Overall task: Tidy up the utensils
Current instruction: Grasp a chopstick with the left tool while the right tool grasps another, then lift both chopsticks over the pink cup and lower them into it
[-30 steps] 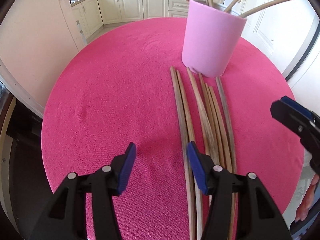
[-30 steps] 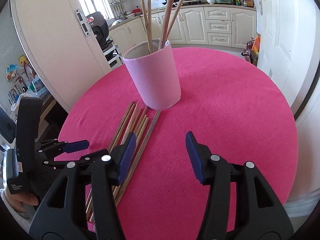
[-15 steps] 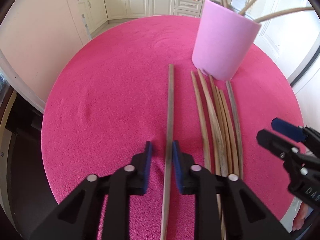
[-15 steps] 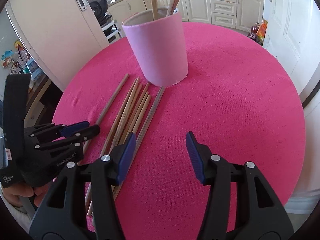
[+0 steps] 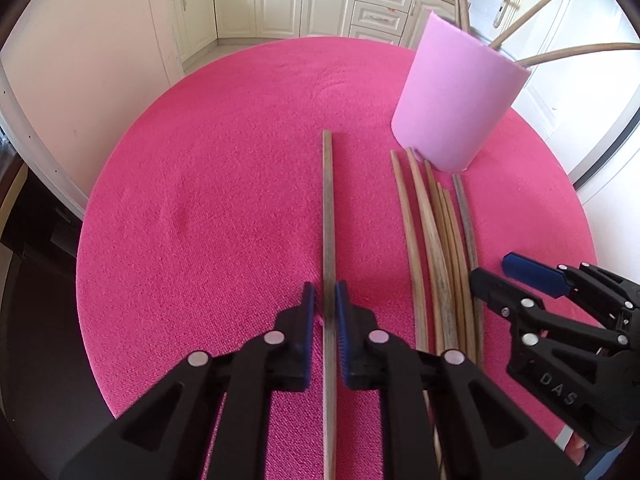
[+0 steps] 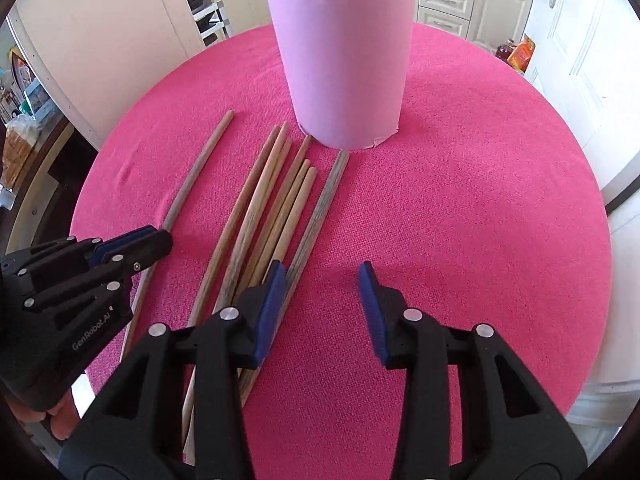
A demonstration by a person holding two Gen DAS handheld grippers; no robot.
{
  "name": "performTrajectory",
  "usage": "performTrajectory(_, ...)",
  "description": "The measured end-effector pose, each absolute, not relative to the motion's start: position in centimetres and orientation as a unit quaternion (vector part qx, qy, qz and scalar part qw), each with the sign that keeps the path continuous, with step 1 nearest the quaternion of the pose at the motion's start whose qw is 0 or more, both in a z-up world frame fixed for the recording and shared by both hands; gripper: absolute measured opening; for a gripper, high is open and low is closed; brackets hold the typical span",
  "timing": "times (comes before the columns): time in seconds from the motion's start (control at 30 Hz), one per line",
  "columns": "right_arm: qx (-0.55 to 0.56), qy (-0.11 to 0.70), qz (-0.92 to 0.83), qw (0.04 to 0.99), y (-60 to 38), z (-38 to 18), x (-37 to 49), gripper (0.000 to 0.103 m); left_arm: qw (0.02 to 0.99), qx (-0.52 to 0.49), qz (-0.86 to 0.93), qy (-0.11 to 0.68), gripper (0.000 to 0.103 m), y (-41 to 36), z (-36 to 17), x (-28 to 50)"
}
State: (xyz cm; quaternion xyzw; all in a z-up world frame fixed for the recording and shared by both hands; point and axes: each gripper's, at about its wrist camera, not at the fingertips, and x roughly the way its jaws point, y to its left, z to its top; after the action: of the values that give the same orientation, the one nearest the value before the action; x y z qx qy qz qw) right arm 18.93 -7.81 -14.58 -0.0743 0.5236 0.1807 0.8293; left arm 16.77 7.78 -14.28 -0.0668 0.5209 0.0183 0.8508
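Your left hand-held gripper [image 5: 325, 300] has just closed on one chopstick [image 5: 328, 208], hiding its near end. Your right hand-held gripper [image 6: 322, 284], narrowing, grips nothing and hides the ends of the other chopsticks [image 6: 276, 208].

left gripper [image 5: 325, 308]: chunky black plastic clamp arms, blue ribbed pads, silver rivets, "GenRobot.AI" printed in white on the side | right gripper [image 6: 322, 300]: same black build, blue pads, shiny round rivets, white "DAS" lettering on the body

Our left gripper [image 5: 325, 304] points steeply down, its jaws just closed tight on a thin stick [image 5: 328, 216]. Our right gripper [image 6: 322, 292] angles down beside it, jaws parted but narrowing, nothing between them.
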Motion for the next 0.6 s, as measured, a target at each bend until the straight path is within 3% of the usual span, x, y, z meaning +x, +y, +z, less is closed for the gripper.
performTrajectory(0.17,-0.127,0.512,0.183,0.83,-6.4,-14.8,18.2,0.031,0.851,-0.066,0.016,0.52,0.009,7.8,-14.1,16.6)
performTrajectory(0.27,-0.122,0.514,0.189,0.828,-7.3,-14.6,18.2,0.015,0.851,-0.072,0.011,0.521,0.008,8.1,-13.9,16.5)
performTrajectory(0.47,-0.095,0.514,0.198,0.829,-9.5,-14.3,18.1,0.006,0.856,-0.086,0.008,0.511,0.008,8.4,-13.6,16.4)
performTrajectory(0.6,-0.07,0.501,0.211,0.837,-11.0,-13.6,17.9,0.006,0.864,-0.081,0.002,0.498,0.007,8.2,-12.9,15.9)
